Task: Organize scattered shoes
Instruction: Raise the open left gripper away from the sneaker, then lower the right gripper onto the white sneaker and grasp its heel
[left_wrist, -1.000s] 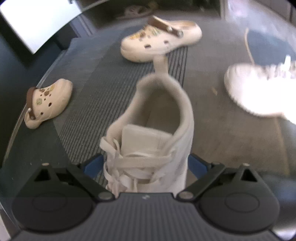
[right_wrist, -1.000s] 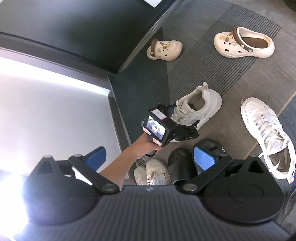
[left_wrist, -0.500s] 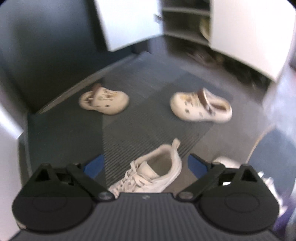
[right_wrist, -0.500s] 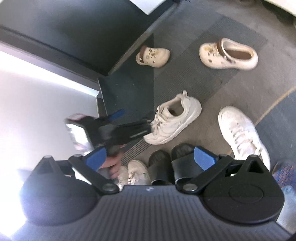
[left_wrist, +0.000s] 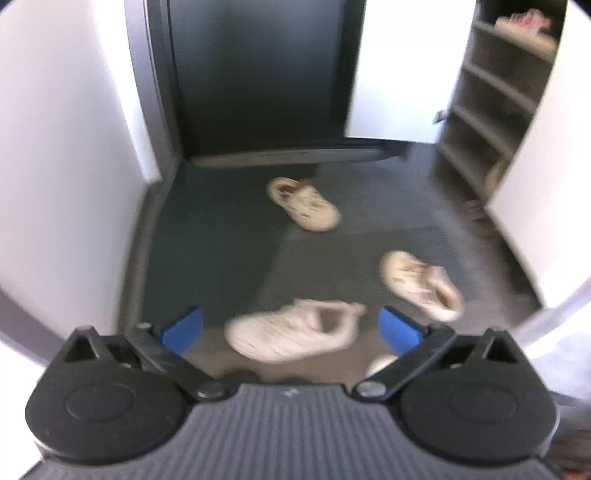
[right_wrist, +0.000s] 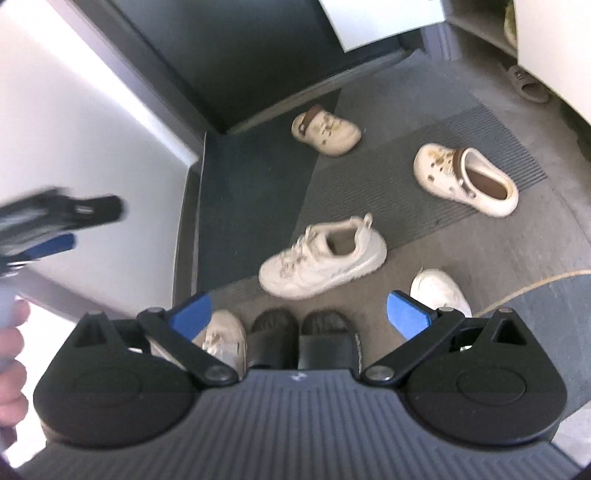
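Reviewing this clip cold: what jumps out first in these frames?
A white sneaker lies mid-floor, ahead of both open grippers, the left gripper and the right gripper. Two cream clogs lie apart on the grey mat beyond it. A black pair of slippers sits nearest the right camera.

Motion-blurred left view, bright fisheye daylight

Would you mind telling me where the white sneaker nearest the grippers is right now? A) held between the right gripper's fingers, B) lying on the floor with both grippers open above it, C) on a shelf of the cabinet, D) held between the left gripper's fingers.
B: the white sneaker lies on the floor, clear of the open left gripper and the open right gripper.
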